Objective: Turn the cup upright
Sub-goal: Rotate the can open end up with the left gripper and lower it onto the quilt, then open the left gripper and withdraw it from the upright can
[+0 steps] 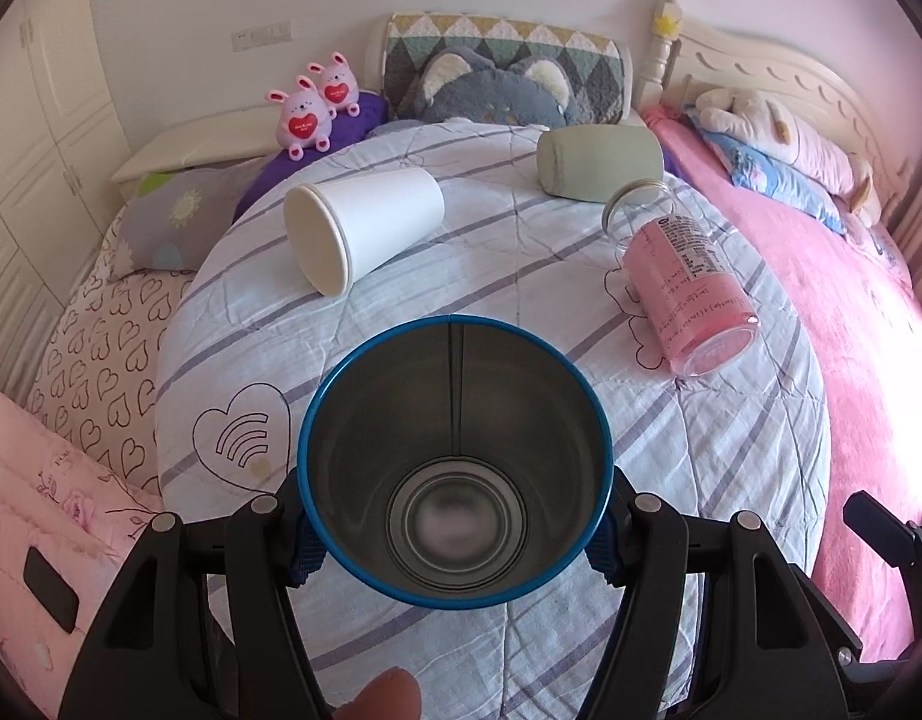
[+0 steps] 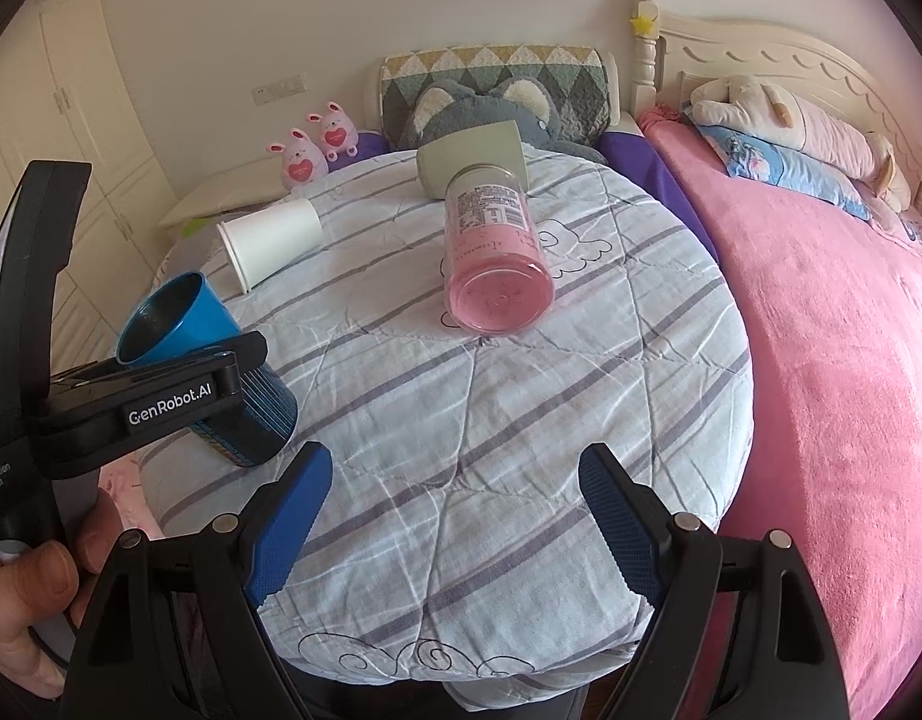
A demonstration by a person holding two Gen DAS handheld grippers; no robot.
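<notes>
The left gripper [image 1: 455,546] has its fingers closed around the blue cup [image 1: 455,462], mouth up, tilted, over the striped quilt [image 2: 491,420]. The right gripper [image 2: 458,531] hovers nearby, fingers spread wide, holding nothing.

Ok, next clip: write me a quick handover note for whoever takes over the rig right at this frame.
Left gripper: shut on the blue cup, mouth up, tilted, base at the striped quilt.
Right gripper: open, empty, hovering over the quilt's near edge.
Lying on their sides: white paper cup, grey-green cup, pink-labelled glass jar.
Done: blue cup nearly upright.
Left: set it down, release, then stand the others.
</notes>
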